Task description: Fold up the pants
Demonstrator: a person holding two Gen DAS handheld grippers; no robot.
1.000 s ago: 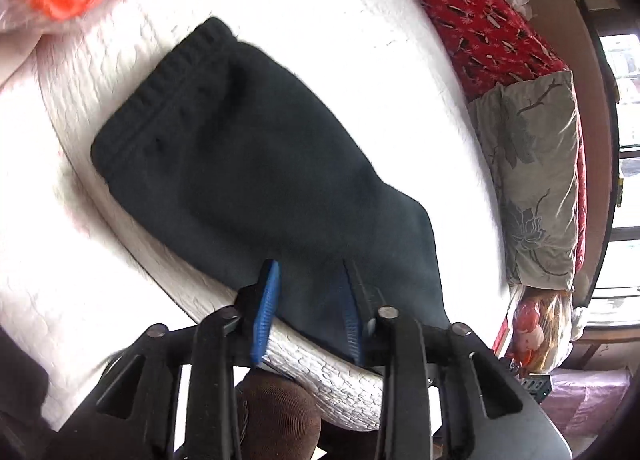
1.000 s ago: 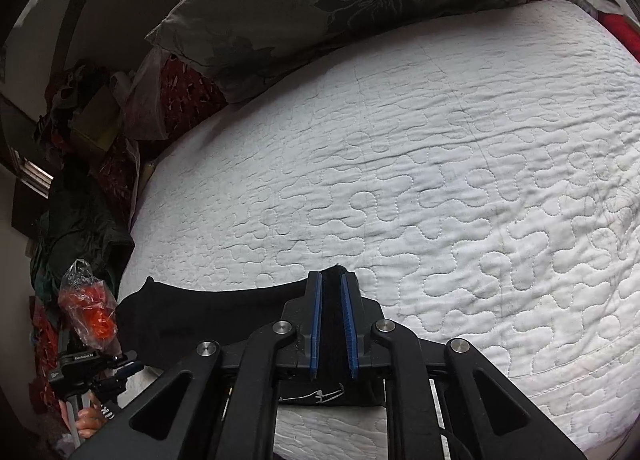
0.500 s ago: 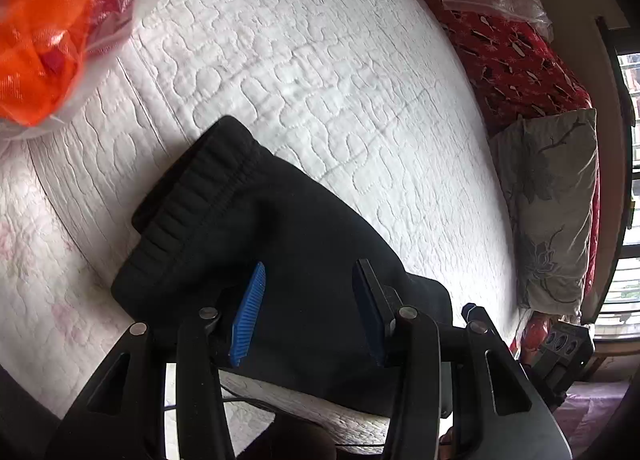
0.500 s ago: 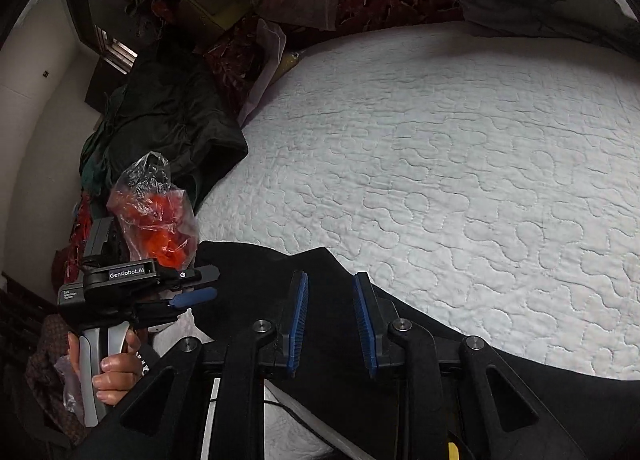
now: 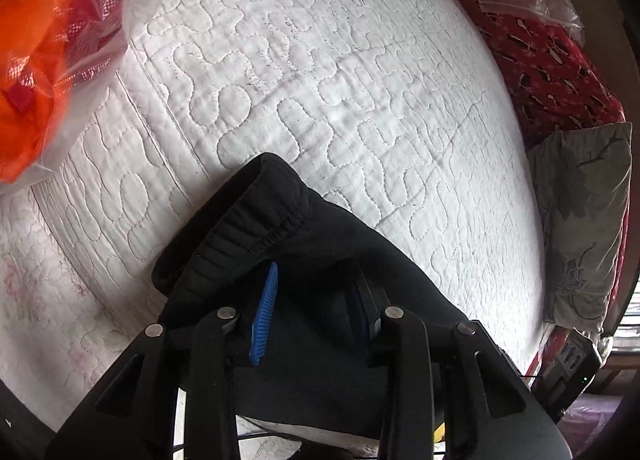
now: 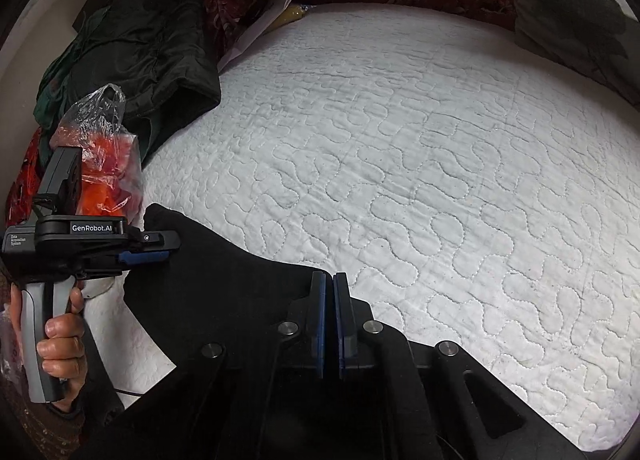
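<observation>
Pants (image 5: 320,260) between parted left fingers (image 5: 264,316)

White quilted bed (image 6: 440,179), cluttered edges

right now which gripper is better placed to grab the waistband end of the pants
Left. The left gripper is open directly over the ribbed waistband of the pants; the right gripper is shut farther along them.

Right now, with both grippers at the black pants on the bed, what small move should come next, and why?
Probably shut the left gripper on the waistband. Its fingers stand apart over the black pants, holding nothing, while the right gripper looks already pinched on the cloth's edge. With both ends held, the pants could be lifted and folded over the white quilt.
</observation>
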